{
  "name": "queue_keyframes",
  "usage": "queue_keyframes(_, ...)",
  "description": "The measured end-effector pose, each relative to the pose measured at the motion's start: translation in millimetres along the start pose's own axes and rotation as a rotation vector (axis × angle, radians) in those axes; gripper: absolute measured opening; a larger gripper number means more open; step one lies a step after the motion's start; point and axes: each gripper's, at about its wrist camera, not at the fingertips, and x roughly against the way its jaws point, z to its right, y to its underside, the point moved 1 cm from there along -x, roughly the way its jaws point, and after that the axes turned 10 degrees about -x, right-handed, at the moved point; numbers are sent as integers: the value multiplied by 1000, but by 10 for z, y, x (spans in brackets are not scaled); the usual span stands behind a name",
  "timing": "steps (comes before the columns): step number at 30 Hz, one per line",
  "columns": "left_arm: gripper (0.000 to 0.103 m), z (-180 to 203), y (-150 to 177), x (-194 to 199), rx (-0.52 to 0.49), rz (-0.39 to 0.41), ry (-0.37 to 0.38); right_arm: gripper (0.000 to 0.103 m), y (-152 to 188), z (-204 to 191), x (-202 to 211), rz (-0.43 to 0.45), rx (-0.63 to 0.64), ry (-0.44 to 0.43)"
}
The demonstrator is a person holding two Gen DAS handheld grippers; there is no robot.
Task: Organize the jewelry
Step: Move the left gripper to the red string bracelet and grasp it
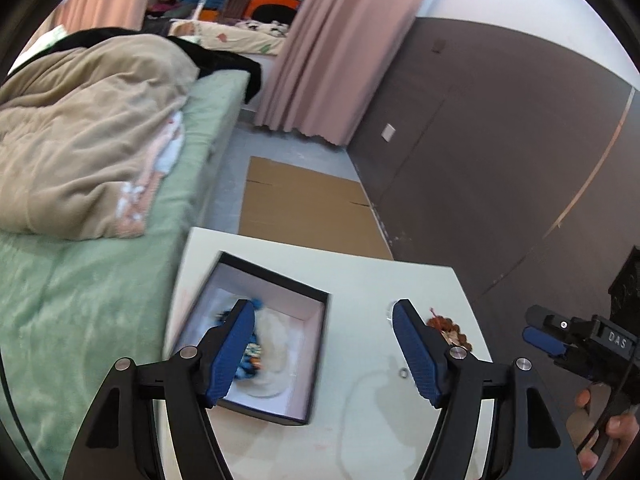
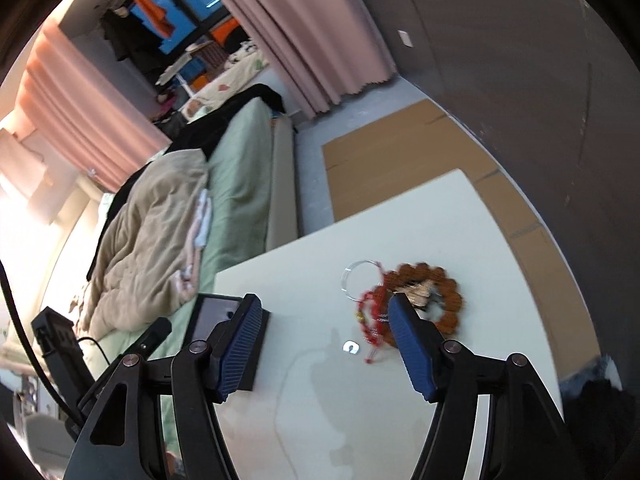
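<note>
On the white table (image 1: pixel 360 280), both grippers gape empty; the left gripper (image 1: pixel 324 350) half hides blurred jewelry (image 1: pixel 250 356) in the box (image 1: pixel 276 276).

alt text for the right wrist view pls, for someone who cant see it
The open right gripper, holding nothing, points down at a white table where a brown bead bracelet, a red string bracelet, a clear ring and a small silver ring lie. A black box is partly hidden behind its left finger; a bed lies beyond.
</note>
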Motion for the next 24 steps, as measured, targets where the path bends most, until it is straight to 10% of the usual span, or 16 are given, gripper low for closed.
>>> queue_keyframes(15, 72, 768, 68, -439, -141, -45, 95, 66, -141, 581, 9, -37, -137, 58)
queue_keyframes(24, 53, 1046, 169, -772, -191, -122, 138, 66, -239, 628, -47, -53, -150, 58)
